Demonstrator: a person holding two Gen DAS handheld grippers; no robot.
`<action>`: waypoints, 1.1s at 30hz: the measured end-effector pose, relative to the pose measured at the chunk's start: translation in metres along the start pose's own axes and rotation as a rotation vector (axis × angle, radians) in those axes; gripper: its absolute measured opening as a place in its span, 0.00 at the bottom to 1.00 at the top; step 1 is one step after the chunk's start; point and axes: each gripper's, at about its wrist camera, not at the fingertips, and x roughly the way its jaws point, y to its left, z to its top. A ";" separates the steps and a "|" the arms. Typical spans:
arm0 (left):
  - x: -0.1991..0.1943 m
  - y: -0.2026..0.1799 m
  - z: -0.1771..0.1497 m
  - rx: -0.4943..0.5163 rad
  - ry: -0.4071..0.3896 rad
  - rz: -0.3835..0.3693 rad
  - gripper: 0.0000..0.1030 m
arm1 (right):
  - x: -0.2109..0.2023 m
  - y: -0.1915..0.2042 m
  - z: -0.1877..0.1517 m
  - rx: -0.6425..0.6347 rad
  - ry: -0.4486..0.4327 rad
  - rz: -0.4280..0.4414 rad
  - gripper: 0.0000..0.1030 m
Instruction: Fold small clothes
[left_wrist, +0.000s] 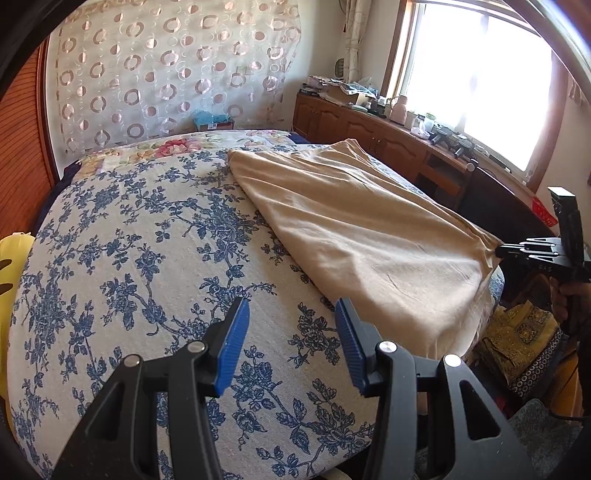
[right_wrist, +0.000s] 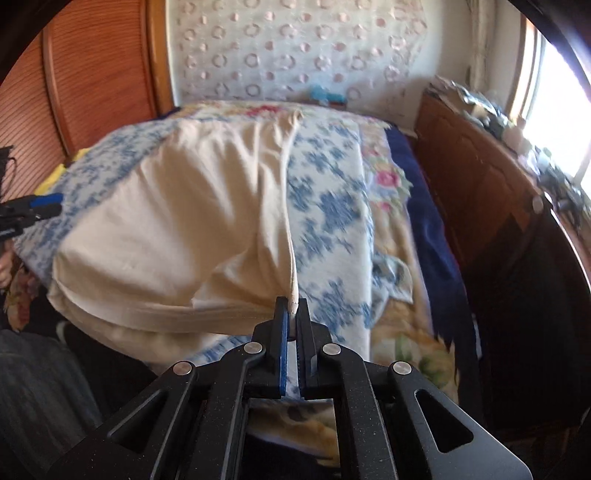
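The left gripper (left_wrist: 291, 332) hangs over the bed (left_wrist: 129, 240), and its 2 blue pads (left_wrist: 232, 350) stand apart with nothing between them. Under it lies a bedcover with blue flowers (left_wrist: 110, 295). A beige garment (left_wrist: 351, 221) lies on the right part of the bed and reaches toward the far end. At the right edge, the right gripper (left_wrist: 498, 250) has its jaws closed on a corner of the garment, and the cloth is gathered into creases there. A hand (left_wrist: 565, 299) holds this gripper from below. Behind the bed are a wooden cabinet (left_wrist: 369, 129) and a bright window (left_wrist: 480, 74).
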 end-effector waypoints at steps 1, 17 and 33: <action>0.000 0.000 0.000 0.002 0.000 0.001 0.46 | 0.003 -0.002 -0.002 0.020 0.002 0.010 0.04; -0.013 -0.018 -0.014 0.019 0.011 -0.101 0.44 | 0.018 0.084 0.034 -0.113 -0.118 0.096 0.21; -0.013 -0.074 -0.040 0.111 0.114 -0.292 0.14 | 0.015 0.075 0.041 -0.093 -0.135 0.056 0.21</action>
